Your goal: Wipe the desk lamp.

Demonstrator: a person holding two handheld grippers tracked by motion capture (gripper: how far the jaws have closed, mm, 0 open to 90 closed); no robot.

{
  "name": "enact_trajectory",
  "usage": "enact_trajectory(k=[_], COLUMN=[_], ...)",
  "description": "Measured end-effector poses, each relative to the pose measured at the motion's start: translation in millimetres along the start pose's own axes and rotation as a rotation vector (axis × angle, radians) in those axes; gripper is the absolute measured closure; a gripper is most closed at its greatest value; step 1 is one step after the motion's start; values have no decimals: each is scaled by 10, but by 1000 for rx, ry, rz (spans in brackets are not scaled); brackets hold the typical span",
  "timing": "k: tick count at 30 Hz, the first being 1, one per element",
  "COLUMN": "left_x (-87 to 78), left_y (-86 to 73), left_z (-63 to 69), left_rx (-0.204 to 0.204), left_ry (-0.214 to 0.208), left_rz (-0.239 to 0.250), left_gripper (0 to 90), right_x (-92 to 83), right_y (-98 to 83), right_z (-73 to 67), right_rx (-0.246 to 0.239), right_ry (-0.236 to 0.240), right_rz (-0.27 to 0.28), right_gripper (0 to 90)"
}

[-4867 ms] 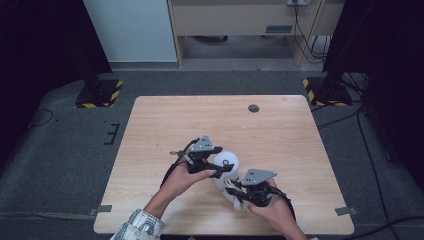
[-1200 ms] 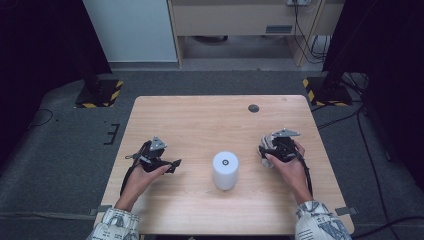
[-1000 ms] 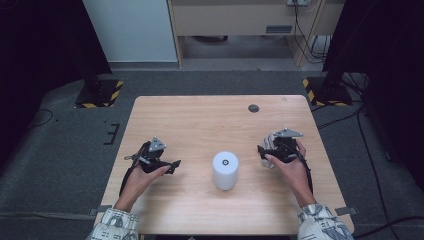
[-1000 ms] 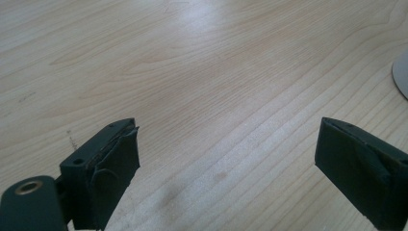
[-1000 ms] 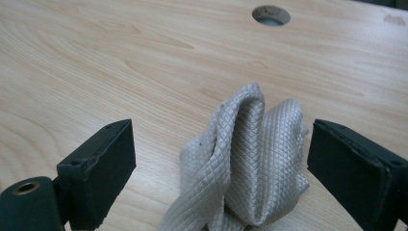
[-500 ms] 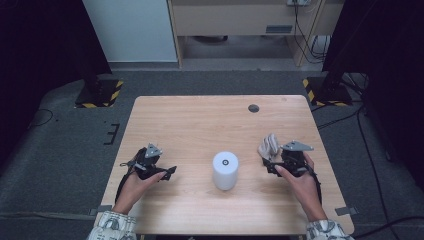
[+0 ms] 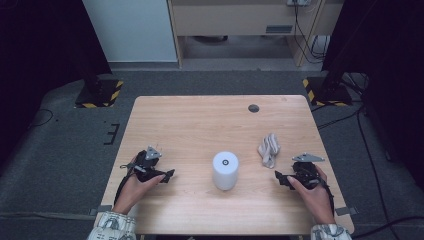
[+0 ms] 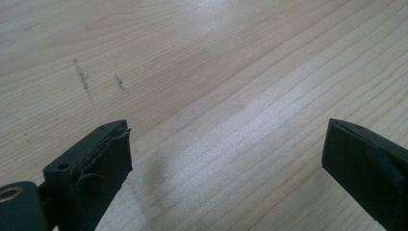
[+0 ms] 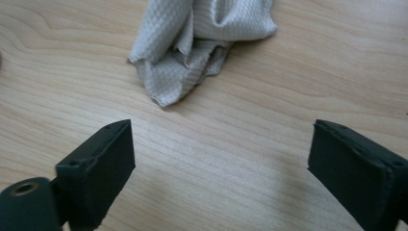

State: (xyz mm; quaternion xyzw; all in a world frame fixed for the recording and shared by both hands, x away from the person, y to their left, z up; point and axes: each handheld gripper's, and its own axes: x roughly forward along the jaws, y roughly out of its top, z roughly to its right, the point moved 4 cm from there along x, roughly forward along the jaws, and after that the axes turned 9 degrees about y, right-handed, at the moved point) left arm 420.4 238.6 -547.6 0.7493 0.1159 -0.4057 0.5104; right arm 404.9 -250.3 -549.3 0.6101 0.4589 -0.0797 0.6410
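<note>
Cloth [image 7: 268, 149] lies just ahead of our right gripper [image 7: 281, 179], jaws wide, empty; left gripper [image 7: 167, 175] farther, also wide.

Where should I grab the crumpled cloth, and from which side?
Pinch the cloth at its raised folds, coming straight down from above. It lies crumpled and flat on the table, apart from the white cylinder, so its edges give little to grip.

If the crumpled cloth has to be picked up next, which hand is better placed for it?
Probably the right. The right tongs stand open with the cloth lying just ahead of them. The left tongs sit on the far side of the white cylinder.
</note>
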Motion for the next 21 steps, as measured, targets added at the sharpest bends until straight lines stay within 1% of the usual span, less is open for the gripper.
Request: enact_trajectory(k=[1,3,4,6,9,10,11,12,14,15,21], left_x=[13,35,40,56,81,93,107,119,138,142,156], left_y=[-3,-5,-5,-7,-26,-35,-42,-48,-55,-55,-59], left_z=[7,14,14,11,6,4,2,1,0,1,4], left_rx=[6,9,11,5,3,3,-2,-7,-8,-14,-25], left_ry=[0,-1,-3,-5,-10,-6,-7,-8,-8,-15,-16], left_rz=[-3,-4,-2,0,-2,-5,-8,-10,-13,-11,-9], left_gripper=[28,28,28,28,30,29,29,29,24,22,12], right_x=[10,33,49,71,112,124,146,150,156,157,169], right_y=[-13,-40,-57,-69,-81,-86,-92,-92,-89,-90,-82], right_z=[25,56,66,63,47,44,39,27,19,18,7], right_rx=[1,24,27,19,-19,-27,-42,-44,-45,-49,-35], right_ry=[1,6,7,2,-13,-19,-36,-31,-33,-32,-41], right_rz=[-2,-6,-18,-28,-8,-4,7,0,2,0,-2], right_gripper=[110,108,116,114,91,83,72,67,65,65,52])
